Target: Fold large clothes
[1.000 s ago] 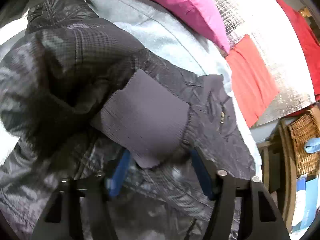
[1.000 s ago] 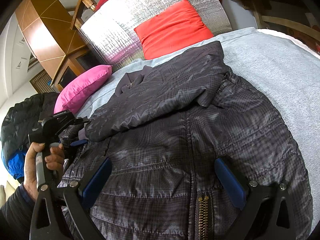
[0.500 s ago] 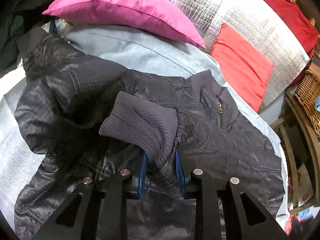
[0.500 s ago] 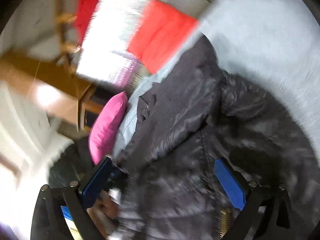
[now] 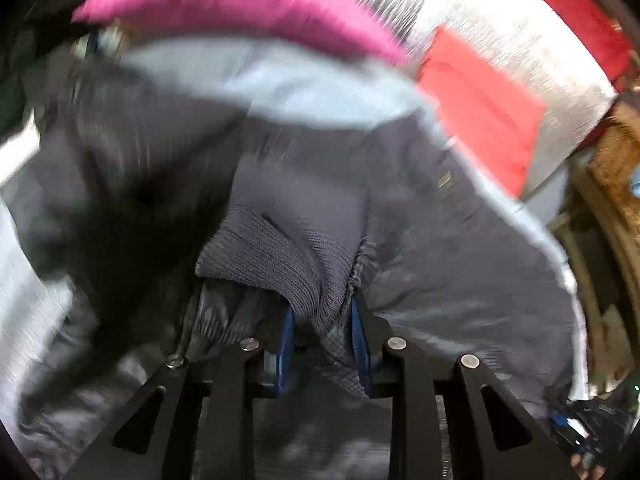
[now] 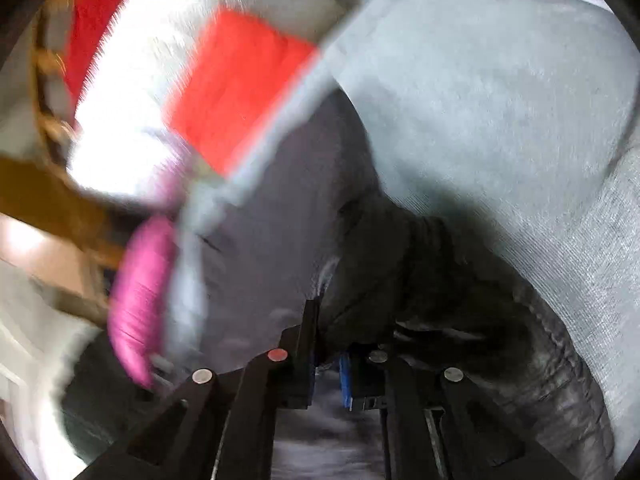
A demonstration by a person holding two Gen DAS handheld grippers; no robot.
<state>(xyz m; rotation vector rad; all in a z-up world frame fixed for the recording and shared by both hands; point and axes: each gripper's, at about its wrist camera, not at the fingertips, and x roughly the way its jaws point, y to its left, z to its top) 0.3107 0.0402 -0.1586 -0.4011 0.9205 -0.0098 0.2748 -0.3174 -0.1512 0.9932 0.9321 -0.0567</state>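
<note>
A dark quilted jacket (image 5: 440, 280) lies spread on a bed's grey sheet (image 5: 300, 80). In the left wrist view its ribbed knit cuff (image 5: 280, 256) bunches between the blue pads of my left gripper (image 5: 320, 316), which grips it while its jaws open slightly. In the blurred right wrist view the jacket (image 6: 280, 220) runs up from my right gripper (image 6: 330, 344). Its jaws are closing, almost together, with a dark fold of the jacket (image 6: 420, 272) pinched between them.
A pink pillow (image 5: 240, 4) and a red pillow (image 5: 480, 108) lie at the head of the bed against a silver foil panel (image 5: 500, 20). A wicker basket (image 5: 616, 160) stands off the bed's right side. Bare grey sheet (image 6: 500, 100) stretches right of the jacket.
My left gripper closed from wide open onto the knit cuff. My right gripper rolled, swept across the jacket and went from wide open to nearly together on jacket fabric.
</note>
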